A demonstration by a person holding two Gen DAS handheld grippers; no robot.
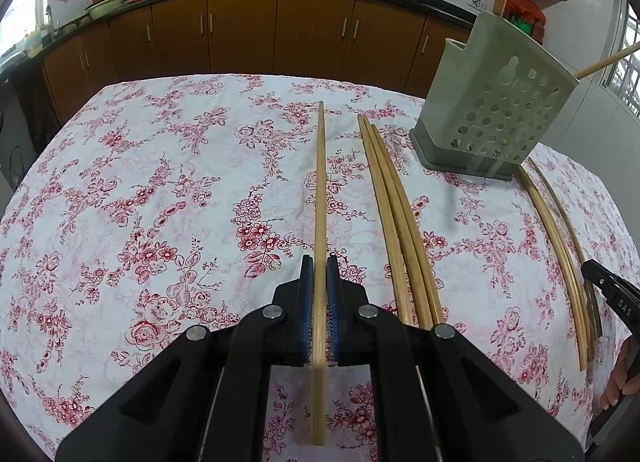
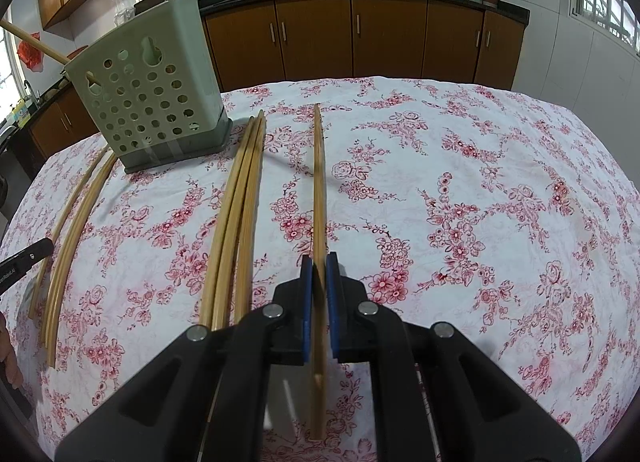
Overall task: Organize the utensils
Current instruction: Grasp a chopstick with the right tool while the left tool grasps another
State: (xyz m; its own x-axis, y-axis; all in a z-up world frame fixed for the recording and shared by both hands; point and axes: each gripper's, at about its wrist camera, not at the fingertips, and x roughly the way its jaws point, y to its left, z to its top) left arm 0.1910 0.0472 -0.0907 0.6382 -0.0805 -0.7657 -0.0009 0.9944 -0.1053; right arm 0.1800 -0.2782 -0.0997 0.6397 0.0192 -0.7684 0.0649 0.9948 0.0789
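Note:
In the left wrist view my left gripper (image 1: 319, 262) is shut on a single bamboo chopstick (image 1: 320, 182) that runs straight ahead over the floral tablecloth. Three loose chopsticks (image 1: 396, 214) lie just to its right. The grey-green perforated holder (image 1: 492, 110) stands beyond them with two sticks poking out. In the right wrist view my right gripper (image 2: 319, 262) is shut on another chopstick (image 2: 319, 182). A bundle of three chopsticks (image 2: 240, 214) lies to its left, and the holder (image 2: 152, 94) stands at the far left.
Two more chopsticks (image 1: 560, 246) lie near the table's right edge, beside the other gripper's tip (image 1: 608, 290) and a hand (image 1: 620, 378). The table (image 2: 480, 202) drops off toward brown cabinets (image 2: 352, 38). Woks sit on the far counter.

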